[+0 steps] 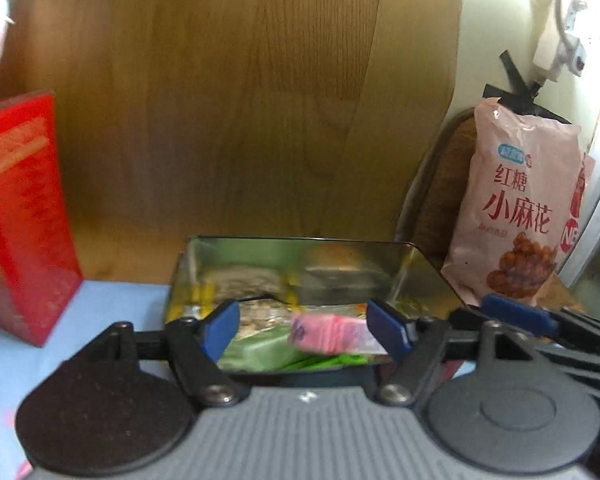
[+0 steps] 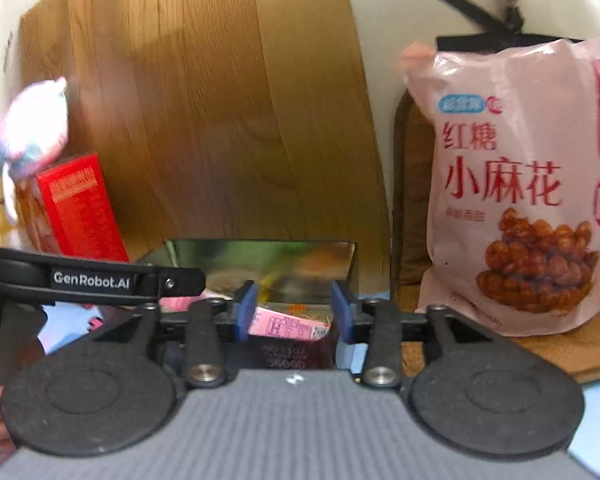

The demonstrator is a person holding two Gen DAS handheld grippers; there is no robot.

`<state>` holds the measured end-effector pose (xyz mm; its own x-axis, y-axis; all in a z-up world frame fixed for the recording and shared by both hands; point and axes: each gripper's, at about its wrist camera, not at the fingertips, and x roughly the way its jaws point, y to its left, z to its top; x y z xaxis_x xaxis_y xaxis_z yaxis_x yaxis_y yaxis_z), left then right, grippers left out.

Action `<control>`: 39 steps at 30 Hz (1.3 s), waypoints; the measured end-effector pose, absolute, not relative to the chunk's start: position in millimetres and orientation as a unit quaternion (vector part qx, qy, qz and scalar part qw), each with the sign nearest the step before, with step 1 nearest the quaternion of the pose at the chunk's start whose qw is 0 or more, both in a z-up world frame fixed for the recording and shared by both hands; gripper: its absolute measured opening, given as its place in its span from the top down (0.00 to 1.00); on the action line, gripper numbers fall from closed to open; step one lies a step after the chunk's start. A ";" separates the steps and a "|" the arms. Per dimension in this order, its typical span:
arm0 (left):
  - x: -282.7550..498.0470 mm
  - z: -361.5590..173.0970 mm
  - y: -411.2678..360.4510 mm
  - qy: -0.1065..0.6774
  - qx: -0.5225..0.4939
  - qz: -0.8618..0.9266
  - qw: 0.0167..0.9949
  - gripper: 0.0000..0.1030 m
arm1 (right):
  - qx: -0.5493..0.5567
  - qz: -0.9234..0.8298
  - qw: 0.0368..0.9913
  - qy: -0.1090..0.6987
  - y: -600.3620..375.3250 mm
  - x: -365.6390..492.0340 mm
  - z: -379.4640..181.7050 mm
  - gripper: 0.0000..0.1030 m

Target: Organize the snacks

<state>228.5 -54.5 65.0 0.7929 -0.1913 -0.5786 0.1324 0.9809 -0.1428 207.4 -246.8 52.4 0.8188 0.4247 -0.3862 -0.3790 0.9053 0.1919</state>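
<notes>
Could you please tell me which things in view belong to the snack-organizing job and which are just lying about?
Job:
metal tin
pink snack packet
green packet
pink snack bag
red box
left gripper
right gripper

Lying about:
plush toy
wooden board

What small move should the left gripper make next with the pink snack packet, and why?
Probably draw the left gripper up and back: its blue pads stand apart, the small pink snack packet lies between them inside the shiny rectangular metal tin, seemingly released.
</notes>
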 end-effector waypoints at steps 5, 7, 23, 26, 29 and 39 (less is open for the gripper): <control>185.9 68.4 -55.2 0.300 -0.014 -0.060 0.952 0.29 | 0.084 0.240 0.936 0.242 -266.9 160.0 36.4 0.53; 167.9 66.0 -52.8 0.305 -0.019 -0.062 0.950 0.29 | 0.098 0.262 0.925 0.256 -276.2 137.6 28.4 0.48; 72.7 29.3 -35.5 0.360 -0.004 -0.009 0.933 0.29 | -0.023 0.317 0.901 0.296 -263.0 26.2 -5.8 0.40; 61.0 27.5 -27.9 0.356 0.006 0.008 0.934 0.29 | -0.033 0.359 0.883 0.299 -241.3 14.6 -5.4 0.55; 50.6 24.8 -17.2 0.354 0.014 0.026 0.935 0.29 | -0.066 0.394 0.871 0.287 -210.7 0.9 -8.1 0.55; 34.7 20.1 40.0 0.344 0.014 0.107 0.933 0.29 | -0.082 0.420 0.859 0.281 -179.4 -1.9 -3.0 0.54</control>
<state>34.7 40.0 20.1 0.7406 0.2085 -0.6388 -0.1896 0.9769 0.0990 -1.9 -179.4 -3.0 0.4900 0.6749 -0.5517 -0.7671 0.6345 0.0948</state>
